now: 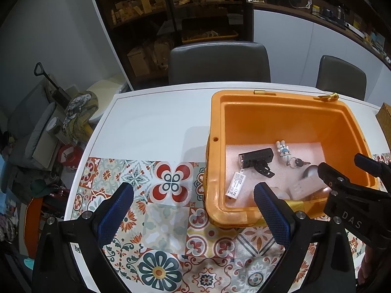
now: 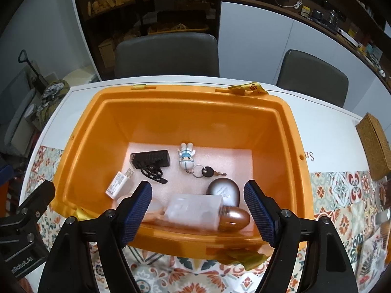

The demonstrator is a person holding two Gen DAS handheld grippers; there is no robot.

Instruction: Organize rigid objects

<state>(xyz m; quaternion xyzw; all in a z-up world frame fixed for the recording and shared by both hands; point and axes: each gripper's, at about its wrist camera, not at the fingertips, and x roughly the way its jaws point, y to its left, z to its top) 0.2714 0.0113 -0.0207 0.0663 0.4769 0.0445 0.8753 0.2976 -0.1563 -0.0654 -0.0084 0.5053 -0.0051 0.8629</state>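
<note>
My right claw is open over the orange box. Left claw is open too. Next I drop down and grab the clear case.

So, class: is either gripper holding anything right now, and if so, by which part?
Nothing is held. The left gripper and the right gripper are both open, with the right one above the orange bin, gripping none of its contents.

You have a white table in front of you, its near part covered by a patterned tile-print mat. The orange bin stands partly on that mat, and a woven brown box sits well off to the right.
</note>
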